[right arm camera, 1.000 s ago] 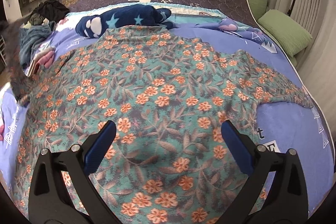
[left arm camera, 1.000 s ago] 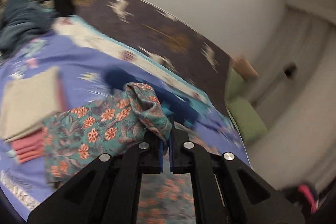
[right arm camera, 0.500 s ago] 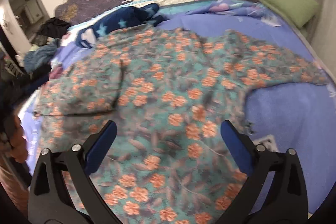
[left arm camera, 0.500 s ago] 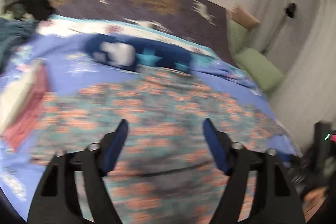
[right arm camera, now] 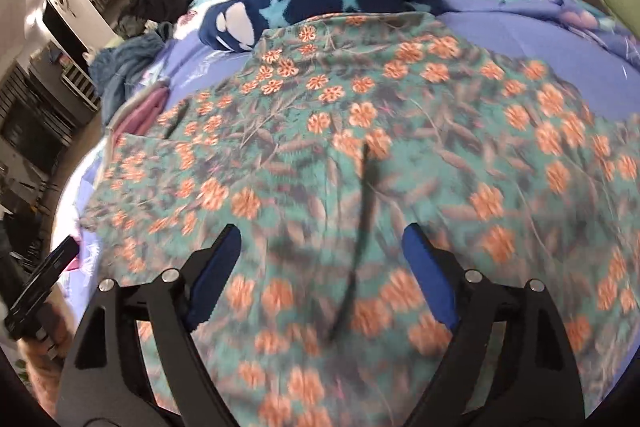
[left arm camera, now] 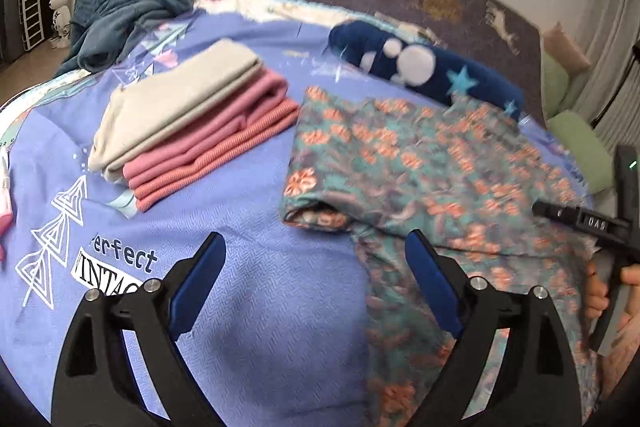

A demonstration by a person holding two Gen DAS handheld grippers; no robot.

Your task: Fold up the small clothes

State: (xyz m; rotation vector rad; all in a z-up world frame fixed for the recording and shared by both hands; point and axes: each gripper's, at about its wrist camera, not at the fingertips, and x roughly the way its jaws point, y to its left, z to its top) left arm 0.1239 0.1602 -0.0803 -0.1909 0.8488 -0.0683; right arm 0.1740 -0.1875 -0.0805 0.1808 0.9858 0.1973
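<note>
**What the views don't show**

Floral garment (right arm camera: 360,155): near part smeared by blur in right wrist view, lower hem cut off by frame edge. Dark streak (right arm camera: 360,227) on it, too blurred to ID. Left view: hand (left arm camera: 624,311) at right edge mostly cropped.

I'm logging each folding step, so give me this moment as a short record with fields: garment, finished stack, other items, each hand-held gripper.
garment in work: floral garment, spread on the blue bedspread, left side folded inward
finished stack: beige and pink folded clothes, lying left of the floral garment
other items: navy star-print fleece at the garment's far edge; teal blanket heaped at the bed's far left
left hand-held gripper: jaws opening, nothing between them, over bare bedspread beside the garment
right hand-held gripper: jaws closing, over the floral garment, pads not yet pressing cloth
</note>
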